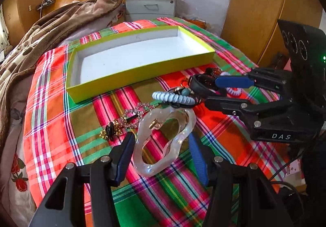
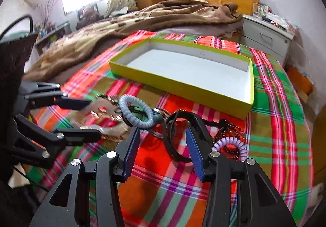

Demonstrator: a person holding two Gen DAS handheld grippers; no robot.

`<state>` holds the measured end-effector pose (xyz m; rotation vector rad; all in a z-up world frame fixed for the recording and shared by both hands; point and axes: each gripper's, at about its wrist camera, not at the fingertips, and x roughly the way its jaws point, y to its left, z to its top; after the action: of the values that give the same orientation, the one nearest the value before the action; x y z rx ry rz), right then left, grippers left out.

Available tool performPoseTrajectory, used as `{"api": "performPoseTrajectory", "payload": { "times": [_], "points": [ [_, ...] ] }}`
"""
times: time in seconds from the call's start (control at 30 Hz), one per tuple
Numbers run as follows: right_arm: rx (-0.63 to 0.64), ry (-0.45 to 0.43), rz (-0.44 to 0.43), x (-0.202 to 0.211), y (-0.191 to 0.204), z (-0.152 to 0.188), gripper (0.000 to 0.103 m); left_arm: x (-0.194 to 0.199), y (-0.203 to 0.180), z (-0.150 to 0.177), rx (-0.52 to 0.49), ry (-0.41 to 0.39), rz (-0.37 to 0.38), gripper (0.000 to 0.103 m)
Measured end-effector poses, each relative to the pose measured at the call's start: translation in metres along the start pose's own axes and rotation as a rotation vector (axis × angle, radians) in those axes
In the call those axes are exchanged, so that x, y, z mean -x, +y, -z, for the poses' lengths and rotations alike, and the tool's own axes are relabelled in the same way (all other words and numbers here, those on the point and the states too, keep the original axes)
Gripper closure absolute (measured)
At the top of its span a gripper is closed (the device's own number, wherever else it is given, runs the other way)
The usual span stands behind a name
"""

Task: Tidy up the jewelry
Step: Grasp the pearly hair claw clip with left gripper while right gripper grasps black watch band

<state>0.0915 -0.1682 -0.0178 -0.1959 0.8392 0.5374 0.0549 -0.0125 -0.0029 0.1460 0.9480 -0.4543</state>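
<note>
From where I steer, the box [image 1: 140,59] lies open on the cloth [image 1: 51,108] spread over the bed, behind all the jewelry. Behind the box stands the nightstand [image 1: 150,6], with the blanket [image 1: 51,23] heaped to its left. Nearest my left claw [image 1: 163,155] lies the wavy bangle [image 1: 163,141], between its spread fingers. Left of the bangle sit the chain cluster [image 1: 111,131] and the stone brooch [image 1: 136,112]. Behind the bangle lies the coil band [image 1: 173,98]. To the right of that, the strap [image 2: 173,139] sits between the parted fingers of my right claw [image 2: 163,145], and right of the strap lie a second coil band [image 2: 230,143] and the bead string [image 2: 232,131].
</note>
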Motion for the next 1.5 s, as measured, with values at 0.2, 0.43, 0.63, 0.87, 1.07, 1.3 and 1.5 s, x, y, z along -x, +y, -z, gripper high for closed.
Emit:
{"api": "performPoseTrajectory", "payload": {
  "times": [0.2, 0.43, 0.63, 0.87, 1.07, 1.3, 1.5],
  "points": [
    [-0.003, 0.037, 0.016, -0.007, -0.010, 0.004, 0.055, -0.008, 0.001, -0.004, 0.013, 0.015, 0.011, 0.047],
    [0.024, 0.057, 0.016, -0.011, -0.010, 0.007, 0.055, -0.015, 0.003, -0.006, 0.036, 0.029, 0.012, 0.047],
    [0.047, 0.057, 0.026, -0.011, -0.004, 0.009, 0.078, -0.014, 0.002, -0.006, 0.040, 0.032, 0.007, 0.047],
    [0.048, 0.021, 0.021, -0.005, 0.001, 0.009, 0.094, -0.010, 0.003, -0.002, 0.060, 0.022, 0.004, 0.050],
    [0.005, -0.029, 0.001, 0.004, 0.001, 0.008, 0.094, -0.003, 0.006, 0.000, 0.082, 0.004, -0.007, 0.057],
    [-0.041, -0.089, -0.017, 0.016, 0.001, 0.001, 0.094, 0.011, 0.008, 0.002, 0.100, -0.035, -0.012, 0.057],
    [-0.059, -0.120, -0.019, 0.026, -0.001, -0.007, 0.094, 0.025, 0.014, -0.002, 0.114, -0.065, -0.033, 0.057]
  ]
}}
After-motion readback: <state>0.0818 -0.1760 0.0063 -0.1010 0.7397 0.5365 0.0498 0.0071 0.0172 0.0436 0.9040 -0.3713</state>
